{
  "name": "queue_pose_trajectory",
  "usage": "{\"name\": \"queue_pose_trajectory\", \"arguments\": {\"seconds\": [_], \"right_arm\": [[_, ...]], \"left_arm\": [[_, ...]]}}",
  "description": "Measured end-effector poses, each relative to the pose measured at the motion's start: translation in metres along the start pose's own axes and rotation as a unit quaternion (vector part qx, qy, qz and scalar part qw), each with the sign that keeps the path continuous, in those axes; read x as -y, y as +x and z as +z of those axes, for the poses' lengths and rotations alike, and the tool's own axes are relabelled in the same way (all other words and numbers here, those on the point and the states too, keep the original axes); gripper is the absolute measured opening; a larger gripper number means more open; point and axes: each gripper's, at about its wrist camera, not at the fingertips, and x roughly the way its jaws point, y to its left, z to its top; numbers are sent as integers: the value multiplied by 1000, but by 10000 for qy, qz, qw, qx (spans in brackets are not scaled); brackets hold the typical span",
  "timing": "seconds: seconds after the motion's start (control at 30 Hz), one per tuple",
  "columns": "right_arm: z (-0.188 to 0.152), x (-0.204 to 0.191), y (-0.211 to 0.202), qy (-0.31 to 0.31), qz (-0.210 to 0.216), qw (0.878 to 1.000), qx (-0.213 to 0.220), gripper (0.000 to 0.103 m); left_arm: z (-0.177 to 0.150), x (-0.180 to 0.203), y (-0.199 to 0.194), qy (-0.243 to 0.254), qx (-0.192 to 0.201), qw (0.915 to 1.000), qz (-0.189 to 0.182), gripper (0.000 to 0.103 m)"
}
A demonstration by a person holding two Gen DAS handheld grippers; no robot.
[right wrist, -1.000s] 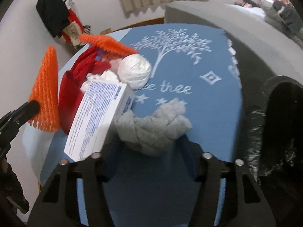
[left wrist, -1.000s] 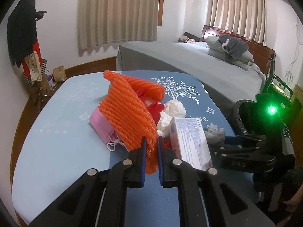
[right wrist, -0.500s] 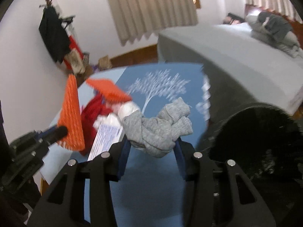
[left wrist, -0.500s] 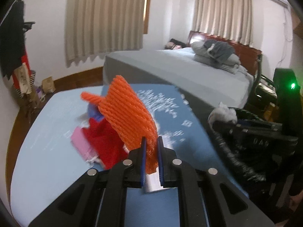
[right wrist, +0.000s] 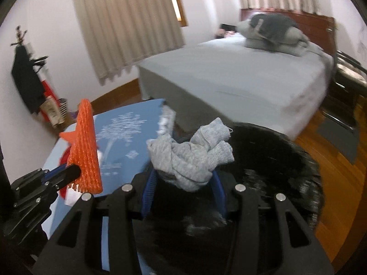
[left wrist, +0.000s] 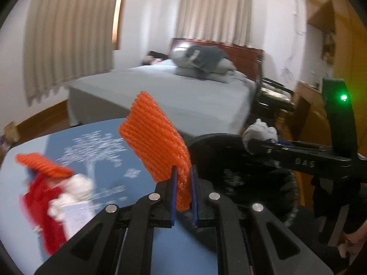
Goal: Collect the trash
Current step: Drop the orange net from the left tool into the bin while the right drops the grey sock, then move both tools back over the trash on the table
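Orange foam net [left wrist: 156, 146] pinched tight in my left gripper [left wrist: 182, 197] jaws; my right gripper [right wrist: 183, 183] jaws clamp the grey rag [right wrist: 190, 158] above the black bin bag [right wrist: 275, 171].

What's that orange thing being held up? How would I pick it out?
Start at the blue tablecloth with its white tree print. At its edge nearest the black bin, the left gripper pinches an orange foam net. It's ribbed and raised; the other orange net lies on the pile.

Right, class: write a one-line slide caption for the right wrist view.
Right claw holds a grey cloth over the black bin; left claw grips orange foam net.
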Motion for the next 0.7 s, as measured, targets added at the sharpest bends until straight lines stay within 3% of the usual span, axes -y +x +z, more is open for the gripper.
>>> {"name": "queue_pose_trajectory", "arguments": {"seconds": [0.17, 0.23, 0.3, 0.33, 0.4, 0.5, 0.6, 0.7], "right_arm": [[-9, 38, -7, 215, -408, 9989, 13, 48], [-14, 47, -9, 252, -605, 9978, 24, 58], [-17, 52, -13, 289, -767, 9966, 95, 75], [-18, 52, -14, 298, -810, 9962, 125, 79], [-19, 51, -16, 293, -906, 9952, 245, 92], [-19, 41, -16, 269, -923, 9944, 432, 97], [-15, 25, -10, 232, -826, 9948, 549, 98], [-12, -9, 2, 42, -479, 9973, 549, 98]], "left_arm": [[7, 39, 32, 154, -167, 9981, -566, 14], [6, 44, 38, 125, -224, 9973, -689, 27], [6, 44, 40, 55, -222, 9973, -705, 50], [5, 41, 38, 19, -200, 9976, -668, 52], [5, 33, 34, -53, -172, 9984, -534, 62], [2, 10, 22, -223, -29, 9996, -177, 76], [-3, -16, 3, -329, 157, 9986, 392, 89], [-11, -44, -16, -454, 235, 9951, 851, 95]]}}
